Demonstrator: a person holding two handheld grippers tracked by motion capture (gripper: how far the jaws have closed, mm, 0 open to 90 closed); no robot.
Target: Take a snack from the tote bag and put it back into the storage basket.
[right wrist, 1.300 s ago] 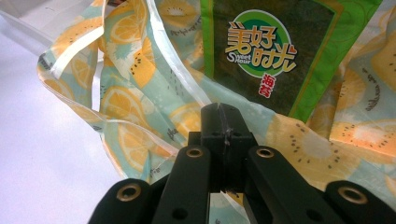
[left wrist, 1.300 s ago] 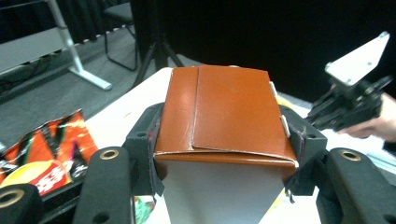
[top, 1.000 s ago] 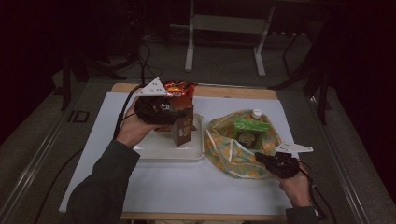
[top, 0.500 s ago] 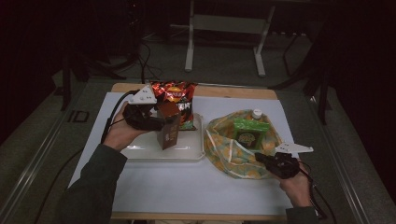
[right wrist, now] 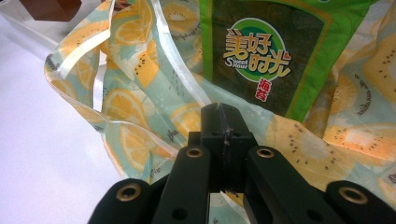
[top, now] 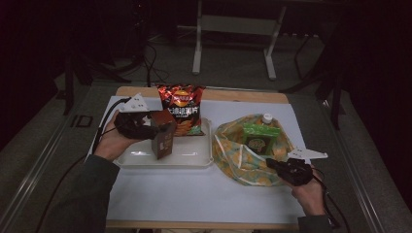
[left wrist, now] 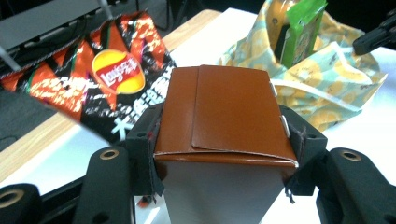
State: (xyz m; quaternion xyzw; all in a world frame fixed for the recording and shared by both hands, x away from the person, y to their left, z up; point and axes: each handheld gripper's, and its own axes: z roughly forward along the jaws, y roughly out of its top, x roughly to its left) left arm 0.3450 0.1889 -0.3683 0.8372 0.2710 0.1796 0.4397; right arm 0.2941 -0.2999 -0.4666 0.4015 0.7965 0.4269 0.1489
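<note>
High view: the left claw [top: 154, 127] pinches a brown cardboard carton [top: 163, 140] above the white plastic tray [top: 145, 161] on the desk. Left gripper view: black pads [left wrist: 145, 140] press the carton's sides. Right gripper view: the right claw [right wrist: 225, 122], pressed together, nips the fruit-printed fabric bag [right wrist: 135, 70].

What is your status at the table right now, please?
Left gripper shut on brown carton over the tray. Right gripper shut on bag edge. Chips packet stands just behind.
</note>
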